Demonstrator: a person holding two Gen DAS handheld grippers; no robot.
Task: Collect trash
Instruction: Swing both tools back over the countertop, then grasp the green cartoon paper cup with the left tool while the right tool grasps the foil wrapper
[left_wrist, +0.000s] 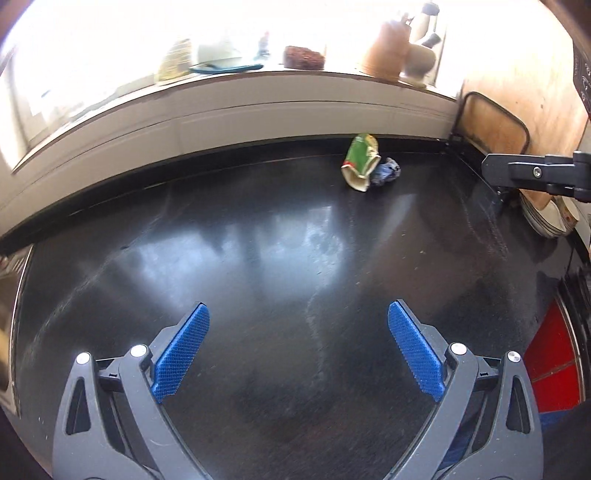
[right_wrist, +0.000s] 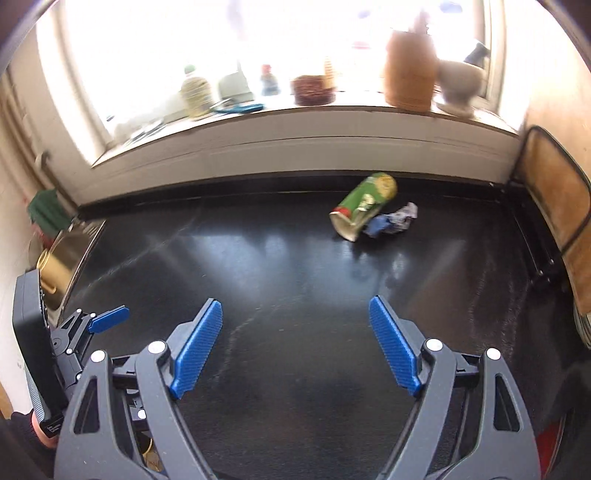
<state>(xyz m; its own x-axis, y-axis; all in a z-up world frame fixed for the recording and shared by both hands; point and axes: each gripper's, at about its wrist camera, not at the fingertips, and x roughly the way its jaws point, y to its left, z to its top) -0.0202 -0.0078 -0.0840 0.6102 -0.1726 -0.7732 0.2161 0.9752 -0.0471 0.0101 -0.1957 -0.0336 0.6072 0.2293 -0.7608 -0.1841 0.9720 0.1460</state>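
Both grippers are hanging over the dark counter (left_wrist: 258, 258), angled down at it, and neither one is carrying anything. The left gripper (left_wrist: 298, 321) is standing spread about as wide as it goes, blue pads well apart with only bare counter showing between them. The right gripper (right_wrist: 295, 317) is gaping wide too, a touch narrower, and nothing is sitting between its pads either.

The trash is lying ahead of both grippers and a little to the right, far across the counter, close to the back edge under the window sill (right_wrist: 295, 122). Counting it up: two pieces. One is a crushed green carton (right_wrist: 360, 205), tipped on its side with its flattened open end facing the grippers. The other is a crumpled blue-and-white wad (right_wrist: 391, 221), touching the carton on its right side. They are huddling together, so a single approach looks likely to serve for both, one gripper per piece.

The spread stance is reading as preparation: the carton is bulky even crushed, so a wide mouth is making sense. No bin is showing clearly in either view, though a red shape (left_wrist: 550, 362) is peeking in low on the left gripper's right.
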